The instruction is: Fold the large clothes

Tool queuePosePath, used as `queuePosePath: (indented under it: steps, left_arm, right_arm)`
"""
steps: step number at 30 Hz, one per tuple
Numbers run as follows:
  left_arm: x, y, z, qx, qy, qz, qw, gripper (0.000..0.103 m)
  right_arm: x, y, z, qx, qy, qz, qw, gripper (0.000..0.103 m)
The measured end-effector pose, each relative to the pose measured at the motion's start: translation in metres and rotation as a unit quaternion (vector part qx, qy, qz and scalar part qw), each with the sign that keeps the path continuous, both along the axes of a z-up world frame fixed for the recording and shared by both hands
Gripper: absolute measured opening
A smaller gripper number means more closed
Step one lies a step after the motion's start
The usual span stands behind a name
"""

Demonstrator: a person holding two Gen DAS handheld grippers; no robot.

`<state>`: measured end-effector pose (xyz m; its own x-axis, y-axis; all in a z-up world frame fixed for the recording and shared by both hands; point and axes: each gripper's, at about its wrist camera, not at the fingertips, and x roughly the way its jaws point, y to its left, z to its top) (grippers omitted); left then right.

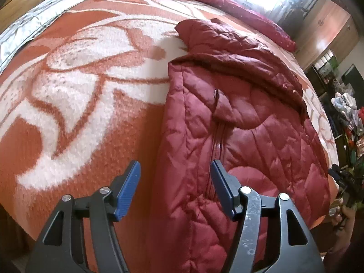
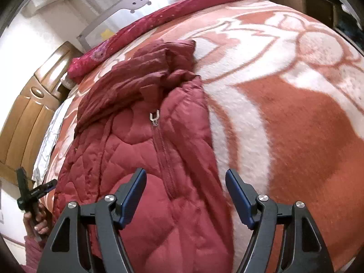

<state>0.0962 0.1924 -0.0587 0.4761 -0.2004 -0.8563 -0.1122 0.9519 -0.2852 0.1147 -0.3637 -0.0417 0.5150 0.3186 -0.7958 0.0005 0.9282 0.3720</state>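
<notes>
A dark red quilted puffer jacket (image 1: 250, 125) lies on the bed, folded into a long narrow shape with its zipper (image 1: 215, 141) running down the middle. The hood is bunched at the far end. My left gripper (image 1: 175, 166) hovers open over the jacket's left edge near its near end, nothing between the blue pads. In the right wrist view the same jacket (image 2: 136, 141) shows its zipper pull (image 2: 154, 116). My right gripper (image 2: 185, 173) hangs open above the jacket's right edge, with one finger over the fabric and the other over the blanket.
An orange and white flowered blanket (image 1: 79, 86) covers the bed (image 2: 295, 125). A red patterned roll of bedding (image 2: 159, 20) lies along the far end. A wooden door (image 2: 29, 104) stands left, cluttered shelves (image 1: 348, 113) right. A person's hand (image 2: 38, 223) shows at the bed's edge.
</notes>
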Motion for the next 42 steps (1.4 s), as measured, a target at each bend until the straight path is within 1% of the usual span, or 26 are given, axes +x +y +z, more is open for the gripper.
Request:
queuePosePath:
  steps: [3,5,10,14,18,20,22,23,27,28,30,31,33,35,39,40,42]
  left_arm:
    - [-0.004,0.003,-0.002,-0.007,0.005,0.0,1.0,0.063]
    - [-0.006,0.004,-0.004,-0.007,0.009,0.001,0.9999,0.063]
    - [-0.016,0.007,-0.008,-0.015,0.019,-0.007,0.9997,0.063]
    - [-0.024,0.007,-0.013,-0.029,0.026,-0.017,0.9991,0.063]
    - [-0.03,0.005,-0.019,-0.053,0.035,-0.037,0.9973,0.063]
    - [-0.034,0.003,-0.022,-0.054,0.038,-0.047,0.9967,0.073]
    - [-0.038,0.002,-0.024,-0.05,0.04,-0.054,0.9965,0.073]
    - [-0.04,0.003,-0.025,-0.055,0.04,-0.057,0.9961,0.073]
    - [-0.048,-0.004,-0.031,-0.098,0.049,-0.079,0.9908,0.074]
    - [-0.05,-0.007,-0.032,-0.098,0.05,-0.085,0.9903,0.074]
    - [-0.053,-0.016,-0.034,-0.094,0.05,-0.1,0.9893,0.077]
    - [-0.053,-0.019,-0.035,-0.093,0.05,-0.104,0.9889,0.08]
    - [-0.053,-0.026,-0.036,-0.091,0.05,-0.114,0.9881,0.081]
    - [-0.053,-0.03,-0.036,-0.09,0.049,-0.122,0.9872,0.081]
    - [-0.054,-0.03,-0.037,-0.099,0.048,-0.134,0.9849,0.081]
    - [-0.055,-0.032,-0.037,-0.102,0.047,-0.138,0.984,0.081]
    - [-0.056,-0.039,-0.037,-0.101,0.044,-0.15,0.9826,0.073]
  right_arm:
    - [-0.007,-0.006,-0.005,-0.001,0.008,-0.004,1.0,0.075]
    - [-0.011,-0.009,-0.01,0.0,0.013,-0.004,1.0,0.078]
    - [-0.022,-0.016,-0.025,0.006,0.035,-0.001,0.999,0.078]
    - [-0.026,-0.019,-0.035,0.022,0.052,0.007,0.998,0.078]
    - [-0.031,-0.018,-0.045,0.056,0.066,0.026,0.996,0.08]
    - [-0.033,-0.017,-0.048,0.071,0.066,0.034,0.995,0.081]
    - [-0.037,-0.017,-0.051,0.086,0.068,0.045,0.993,0.081]
    - [-0.039,-0.018,-0.052,0.093,0.069,0.05,0.992,0.081]
    - [-0.047,-0.016,-0.053,0.113,0.07,0.08,0.988,0.081]
    - [-0.049,-0.015,-0.054,0.119,0.07,0.088,0.986,0.081]
    - [-0.051,-0.015,-0.055,0.131,0.068,0.101,0.984,0.081]
    - [-0.05,-0.016,-0.056,0.135,0.067,0.102,0.983,0.081]
    - [-0.046,-0.022,-0.059,0.154,0.067,0.093,0.981,0.081]
    - [-0.042,-0.026,-0.063,0.178,0.068,0.087,0.978,0.081]
    - [-0.043,-0.023,-0.063,0.182,0.073,0.106,0.975,0.081]
    - [-0.045,-0.022,-0.064,0.184,0.076,0.111,0.974,0.079]
    - [-0.048,-0.018,-0.066,0.184,0.082,0.121,0.972,0.076]
